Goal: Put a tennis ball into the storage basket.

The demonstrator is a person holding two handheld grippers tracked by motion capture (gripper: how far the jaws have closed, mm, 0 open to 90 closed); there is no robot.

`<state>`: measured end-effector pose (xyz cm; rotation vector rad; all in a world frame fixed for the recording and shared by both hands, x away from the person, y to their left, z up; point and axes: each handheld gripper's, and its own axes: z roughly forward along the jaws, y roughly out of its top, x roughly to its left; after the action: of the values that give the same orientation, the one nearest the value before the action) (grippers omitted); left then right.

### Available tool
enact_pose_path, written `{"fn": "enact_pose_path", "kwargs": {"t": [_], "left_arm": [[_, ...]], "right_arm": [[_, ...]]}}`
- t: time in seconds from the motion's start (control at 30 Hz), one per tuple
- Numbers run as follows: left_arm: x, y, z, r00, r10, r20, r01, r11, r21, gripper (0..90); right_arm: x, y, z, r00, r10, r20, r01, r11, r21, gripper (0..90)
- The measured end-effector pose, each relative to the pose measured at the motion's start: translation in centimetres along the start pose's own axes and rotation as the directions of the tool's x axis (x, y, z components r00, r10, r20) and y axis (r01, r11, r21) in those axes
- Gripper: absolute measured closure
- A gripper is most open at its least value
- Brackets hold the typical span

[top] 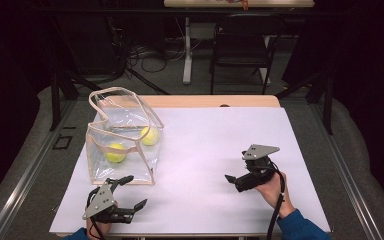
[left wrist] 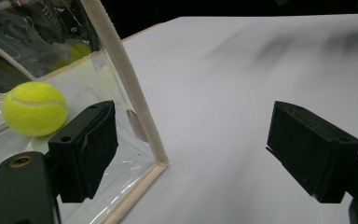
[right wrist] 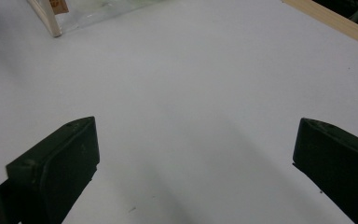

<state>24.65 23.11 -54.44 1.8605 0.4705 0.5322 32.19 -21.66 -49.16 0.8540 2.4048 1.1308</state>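
Tennis balls (top: 116, 153), two of them, sit inside the clear bag (top: 122, 172). Just beside the bag's near corner we hold our left gripper (top: 136, 192), jaws wide. Well right of the bag, over bare white table (top: 205, 145), our right gripper (top: 236, 167) gapes empty.

1. High view looks forward and down on the white table (top: 205, 145).
2. Left gripper view sits close beside the clear bag (left wrist: 135, 107).
3. Right gripper view faces the bag's corner across bare tabletop.
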Motion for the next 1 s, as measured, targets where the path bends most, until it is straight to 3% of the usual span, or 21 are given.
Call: {"fn": "enact_pose_path", "kwargs": {"t": [1.0], "left_arm": [[-0.1, 0.0, 0.2, 1.0000, 0.006, -0.003, -0.006, 0.9999, 0.010, 16.1]], "right_arm": [[-0.2, -5.2, -1.9, 0.9965, 0.070, 0.045, -0.072, 0.997, 0.028, 0.0]]}}
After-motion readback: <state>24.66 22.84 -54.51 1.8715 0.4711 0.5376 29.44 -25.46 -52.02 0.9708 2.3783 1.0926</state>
